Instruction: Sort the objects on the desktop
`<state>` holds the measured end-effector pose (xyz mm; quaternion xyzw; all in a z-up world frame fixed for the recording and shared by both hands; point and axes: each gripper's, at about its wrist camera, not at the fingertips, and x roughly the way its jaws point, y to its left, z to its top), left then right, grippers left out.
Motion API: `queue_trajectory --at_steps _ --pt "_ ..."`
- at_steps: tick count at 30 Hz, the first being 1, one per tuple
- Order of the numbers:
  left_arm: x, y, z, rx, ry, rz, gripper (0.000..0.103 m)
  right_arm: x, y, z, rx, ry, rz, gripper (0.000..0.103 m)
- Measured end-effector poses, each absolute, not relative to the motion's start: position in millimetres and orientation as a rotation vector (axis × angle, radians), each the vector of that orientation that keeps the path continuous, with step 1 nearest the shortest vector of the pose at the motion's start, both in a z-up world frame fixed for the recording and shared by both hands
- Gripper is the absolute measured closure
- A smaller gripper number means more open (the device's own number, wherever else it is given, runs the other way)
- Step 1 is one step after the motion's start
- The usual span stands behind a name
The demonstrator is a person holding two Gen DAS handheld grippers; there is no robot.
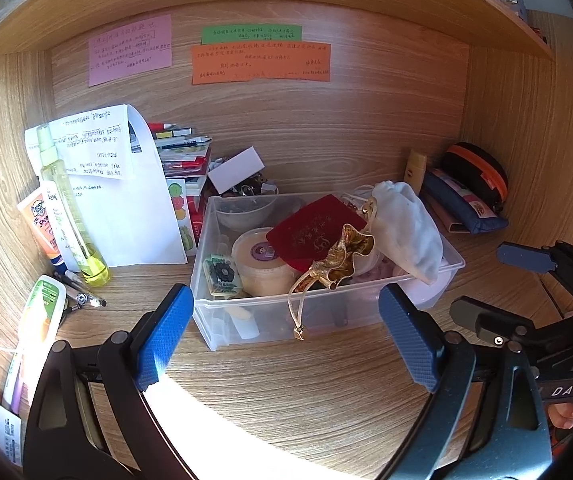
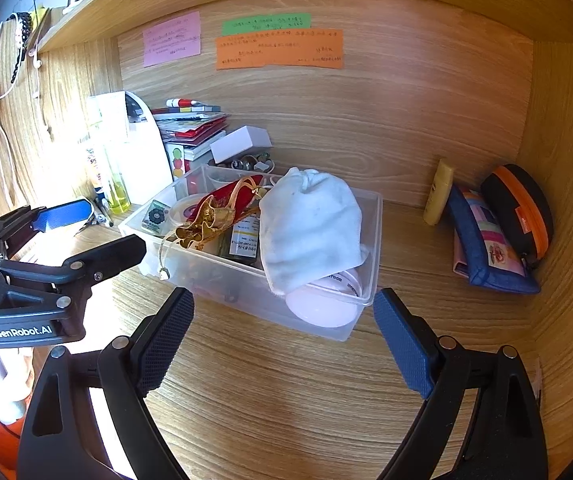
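Note:
A clear plastic bin (image 1: 246, 312) (image 2: 362, 300) stands on the wooden desk, full of small items: a white cloth pouch (image 1: 408, 226) (image 2: 310, 224), a red and gold pouch (image 1: 318, 232) (image 2: 214, 208), a round tub (image 1: 260, 264) and a pink round case (image 2: 322, 304). My left gripper (image 1: 286, 336) is open and empty just in front of the bin. My right gripper (image 2: 284, 340) is open and empty in front of the bin's right end. Each gripper shows at the edge of the other's view.
A yellow-green spray bottle (image 1: 70, 208), tubes, pens and a white paper (image 1: 134, 208) stand at the left. Stacked books (image 2: 194, 124) and a white box (image 2: 242, 142) lie behind the bin. A blue pencil case (image 2: 486, 248), an orange-black case (image 2: 522, 208) and a yellow tube (image 2: 438, 192) sit at the right.

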<state>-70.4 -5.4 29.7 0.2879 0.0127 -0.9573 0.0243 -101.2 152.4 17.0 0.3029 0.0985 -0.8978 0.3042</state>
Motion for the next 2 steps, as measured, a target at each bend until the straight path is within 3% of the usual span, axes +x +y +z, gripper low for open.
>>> queue_trajectory --at_steps 2 --pt "-71.5 -6.5 29.3 0.907 0.042 -2.952 0.008 -101.9 152.2 15.8 0.811 0.257 -2.380 0.013"
